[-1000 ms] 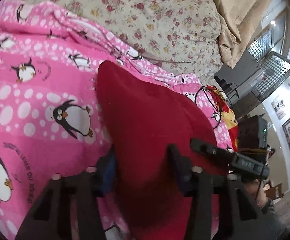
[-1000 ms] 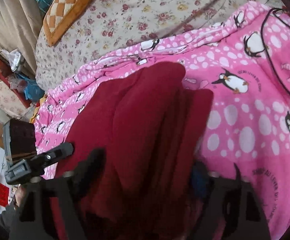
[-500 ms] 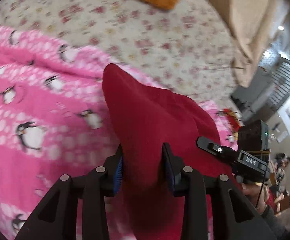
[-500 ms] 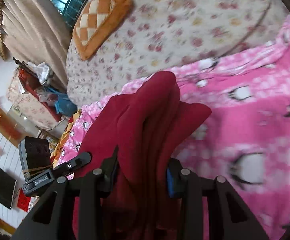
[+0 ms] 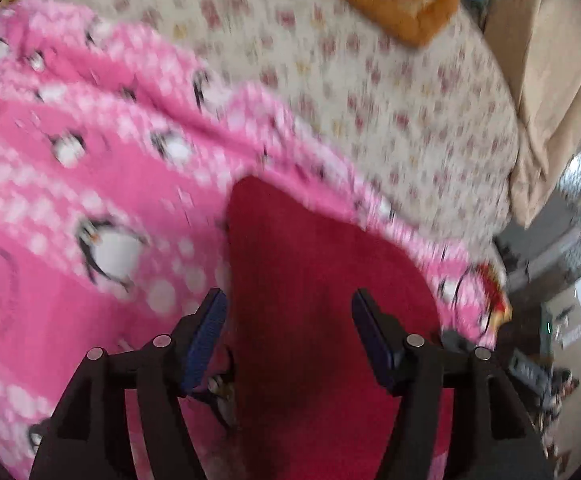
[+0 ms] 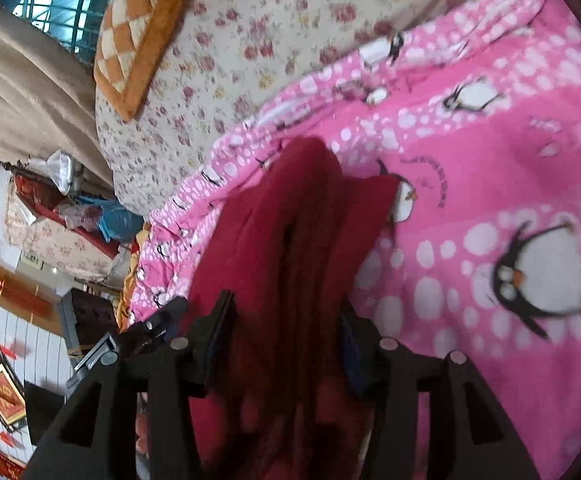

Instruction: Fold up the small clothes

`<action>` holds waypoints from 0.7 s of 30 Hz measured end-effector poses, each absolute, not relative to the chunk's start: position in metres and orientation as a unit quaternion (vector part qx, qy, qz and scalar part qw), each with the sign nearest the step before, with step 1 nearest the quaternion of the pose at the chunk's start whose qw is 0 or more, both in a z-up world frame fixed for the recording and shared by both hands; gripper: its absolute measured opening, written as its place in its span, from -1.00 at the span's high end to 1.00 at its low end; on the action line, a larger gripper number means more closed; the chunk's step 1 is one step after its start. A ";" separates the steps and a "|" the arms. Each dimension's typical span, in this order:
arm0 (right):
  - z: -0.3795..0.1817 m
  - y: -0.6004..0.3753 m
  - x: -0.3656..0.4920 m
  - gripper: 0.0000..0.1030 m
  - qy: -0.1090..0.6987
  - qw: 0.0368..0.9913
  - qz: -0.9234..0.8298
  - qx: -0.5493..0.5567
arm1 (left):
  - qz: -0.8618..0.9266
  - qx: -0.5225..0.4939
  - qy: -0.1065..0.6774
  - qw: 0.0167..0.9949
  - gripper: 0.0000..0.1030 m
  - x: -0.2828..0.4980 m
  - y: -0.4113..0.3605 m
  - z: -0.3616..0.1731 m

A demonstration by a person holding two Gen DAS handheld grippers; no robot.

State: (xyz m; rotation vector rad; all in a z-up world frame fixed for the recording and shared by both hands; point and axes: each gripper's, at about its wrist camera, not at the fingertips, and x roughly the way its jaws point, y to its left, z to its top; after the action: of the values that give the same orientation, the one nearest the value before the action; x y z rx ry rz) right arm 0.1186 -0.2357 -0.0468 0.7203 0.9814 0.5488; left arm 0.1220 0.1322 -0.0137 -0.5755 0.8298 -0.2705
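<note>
A dark red garment [image 5: 314,280] lies on the pink penguin blanket [image 5: 90,184], folded into a long bundle. In the left wrist view my left gripper [image 5: 290,320] is open, its blue-padded fingers [image 5: 206,328] wide apart on either side of the cloth. In the right wrist view the same red garment [image 6: 302,220] shows bunched in folds. My right gripper [image 6: 286,328] stands open astride it, the cloth loose between the fingers [image 6: 220,328]. The near end of the garment is hidden under both grippers.
A floral bedspread [image 5: 370,80] lies beyond the blanket, with an orange checked cushion [image 6: 138,32] on it. Beige curtains [image 5: 550,60] hang at the bed's far edge. Room clutter and furniture [image 6: 62,208] sit off the bed's side.
Both grippers were shut on the lifted red garment half a second ago. Now both have opened and the garment lies lower on the blanket.
</note>
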 end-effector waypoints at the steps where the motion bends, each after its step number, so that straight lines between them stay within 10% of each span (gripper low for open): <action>1: -0.037 -0.239 0.112 -0.08 0.447 0.797 0.249 0.322 | -0.125 -0.274 0.382 0.874 0.08 0.119 0.135 -0.009; 5: 0.018 -0.219 0.078 -0.08 0.373 0.880 0.248 0.155 | -0.139 -0.244 0.379 0.882 0.08 0.118 0.120 -0.005; 9: 0.037 -0.169 0.066 0.29 0.325 0.909 0.262 0.005 | -0.162 -0.182 0.403 0.882 0.60 0.115 0.088 -0.012; 13: -0.022 -0.159 0.094 0.60 0.457 0.865 0.202 -0.052 | -0.176 -0.121 0.419 0.883 0.60 0.108 0.064 -0.020; 21: -0.004 -0.174 0.076 0.59 0.424 0.881 0.207 -0.033 | -0.163 -0.103 0.421 0.886 0.52 0.106 0.060 -0.025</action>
State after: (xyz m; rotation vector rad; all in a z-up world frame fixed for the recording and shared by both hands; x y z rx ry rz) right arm 0.0757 -0.1742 -0.0036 -0.0680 0.8826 0.4317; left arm 0.1058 0.0596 -0.0250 -0.2134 0.8750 -0.3390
